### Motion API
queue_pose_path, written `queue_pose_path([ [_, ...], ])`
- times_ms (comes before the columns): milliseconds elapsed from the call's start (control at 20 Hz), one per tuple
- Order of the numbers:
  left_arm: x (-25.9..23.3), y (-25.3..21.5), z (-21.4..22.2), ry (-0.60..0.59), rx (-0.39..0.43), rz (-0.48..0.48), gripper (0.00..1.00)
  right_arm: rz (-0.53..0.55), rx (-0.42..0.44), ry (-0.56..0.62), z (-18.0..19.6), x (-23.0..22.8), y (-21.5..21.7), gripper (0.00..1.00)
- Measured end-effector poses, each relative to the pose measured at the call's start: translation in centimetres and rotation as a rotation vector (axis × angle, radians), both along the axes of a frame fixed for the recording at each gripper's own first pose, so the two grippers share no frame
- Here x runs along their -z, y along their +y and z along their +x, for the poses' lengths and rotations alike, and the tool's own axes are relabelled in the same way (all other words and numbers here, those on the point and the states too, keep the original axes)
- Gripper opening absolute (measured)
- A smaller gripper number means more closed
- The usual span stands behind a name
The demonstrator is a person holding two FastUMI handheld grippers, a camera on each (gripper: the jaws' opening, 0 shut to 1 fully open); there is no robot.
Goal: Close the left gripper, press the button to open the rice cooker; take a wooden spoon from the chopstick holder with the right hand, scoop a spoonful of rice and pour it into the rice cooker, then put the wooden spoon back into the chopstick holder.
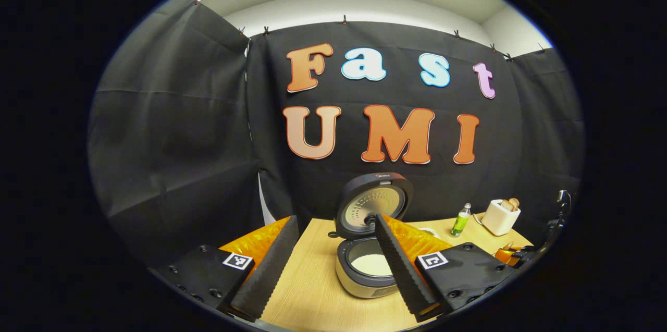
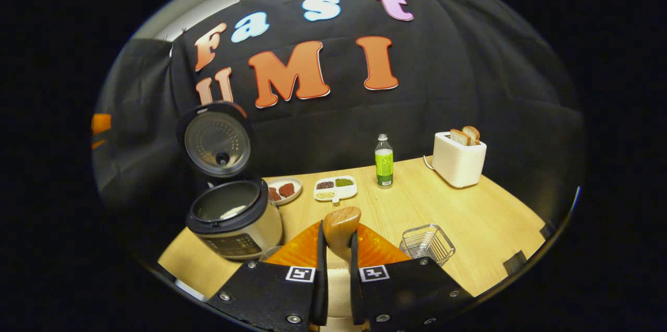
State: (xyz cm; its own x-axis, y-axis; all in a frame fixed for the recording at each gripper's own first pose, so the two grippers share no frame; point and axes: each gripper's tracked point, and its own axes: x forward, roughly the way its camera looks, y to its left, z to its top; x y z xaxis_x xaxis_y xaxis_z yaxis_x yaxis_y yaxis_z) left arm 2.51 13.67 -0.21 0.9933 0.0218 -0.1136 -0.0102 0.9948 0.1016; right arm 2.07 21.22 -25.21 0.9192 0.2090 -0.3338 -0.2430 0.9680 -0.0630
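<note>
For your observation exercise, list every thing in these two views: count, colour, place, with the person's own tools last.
Rice cooker: one, cream with dark lid, table left, open, white rice inside.
Spoon: one, wooden, in right gripper.
Basket: one, wire, near table front.
Bottle: one, green-labelled, table back.
Toaster: one, cream, back right, two bread slices in it.
Tray: one, white, divided, holding grains.
Plate: one, pale, beside cooker.
Table: one, light wood.
Left gripper: open.
Right gripper: shut on spoon.

Smooth wooden spoon [image 2: 341, 225], matt wood-grain table [image 2: 469, 217], wire-metal chopstick holder [image 2: 427, 243].
</note>
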Motion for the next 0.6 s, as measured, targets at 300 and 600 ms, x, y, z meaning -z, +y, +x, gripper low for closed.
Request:
queue_pose_path([
  [300, 0.6, 2.2, 0.6, 0.019, -0.003, 0.01, 0.99, -0.022, 0.05, 0.024, 0.2, 4.0, -0.3, 0.17],
  [600, 1.9, 3.7, 0.8, 0.044, -0.03, -0.005, 0.97, 0.179, 0.135, 0.037, -0.9, 4.1, -0.3, 0.17],
])
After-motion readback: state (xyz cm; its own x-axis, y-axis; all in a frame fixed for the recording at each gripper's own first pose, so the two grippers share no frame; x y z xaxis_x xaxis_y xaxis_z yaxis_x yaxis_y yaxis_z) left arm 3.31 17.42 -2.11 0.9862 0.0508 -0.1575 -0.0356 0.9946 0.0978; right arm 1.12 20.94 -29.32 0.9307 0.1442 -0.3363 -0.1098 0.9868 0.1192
